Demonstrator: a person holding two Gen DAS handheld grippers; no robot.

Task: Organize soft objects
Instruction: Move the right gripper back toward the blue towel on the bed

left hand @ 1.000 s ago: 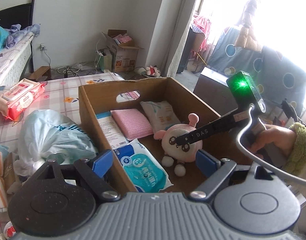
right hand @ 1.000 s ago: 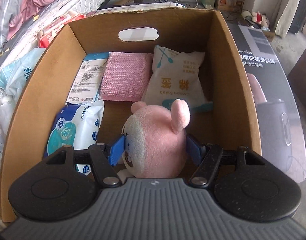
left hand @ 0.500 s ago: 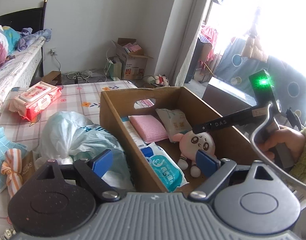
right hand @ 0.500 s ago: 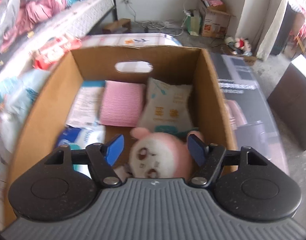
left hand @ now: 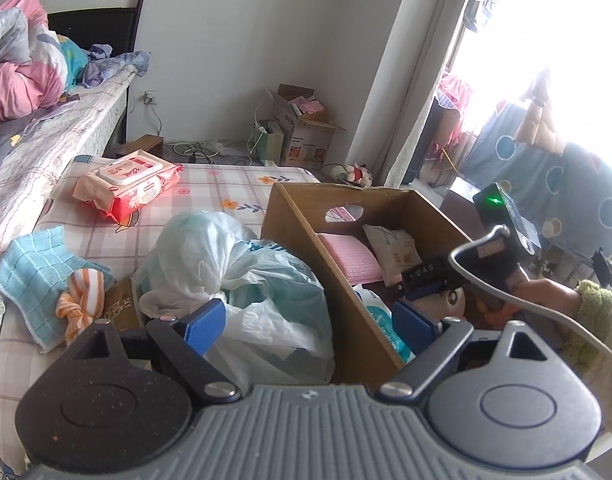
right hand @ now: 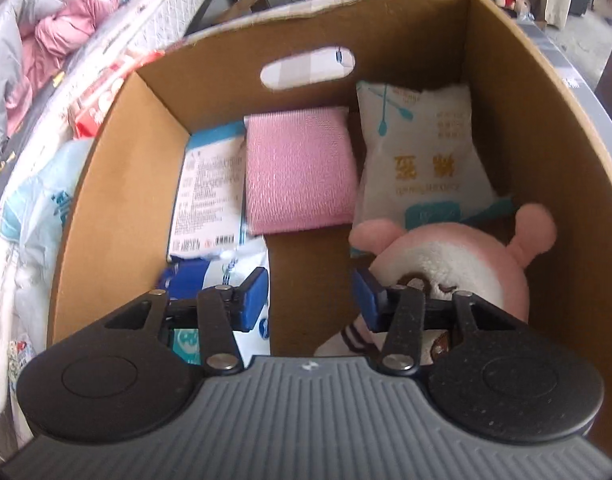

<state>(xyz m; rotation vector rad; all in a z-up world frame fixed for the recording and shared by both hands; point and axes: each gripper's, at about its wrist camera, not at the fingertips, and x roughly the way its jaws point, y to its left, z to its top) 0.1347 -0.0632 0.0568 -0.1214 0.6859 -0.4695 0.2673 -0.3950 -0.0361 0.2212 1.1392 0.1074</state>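
Observation:
An open cardboard box [right hand: 117, 184] holds a pink folded cloth [right hand: 297, 172], a white cotton-swab bag [right hand: 422, 160], a blue wipes pack [right hand: 209, 280] and a pink plush toy [right hand: 446, 256] lying at the right. My right gripper [right hand: 312, 300] hangs inside the box with its jaws closing on nothing. The plush sits just outside its right finger [right hand: 366, 300]. My left gripper [left hand: 310, 326] stands wide open above the box's near left wall [left hand: 338, 280], with nothing gripped. Beside the box lies a knotted plastic bag [left hand: 225, 264].
On the checked tabletop lie a red wipes pack [left hand: 129, 184], a teal cloth [left hand: 29, 276] and an orange-striped cloth [left hand: 79, 300]. A bed [left hand: 33, 128] runs along the left. A green-sleeved hand [left hand: 546, 292] holds the right tool over the box.
The right gripper has let go of the plush, which now lies in the box's right side; its jaws have narrowed and shifted left. The left gripper has drawn back and left, showing more table.

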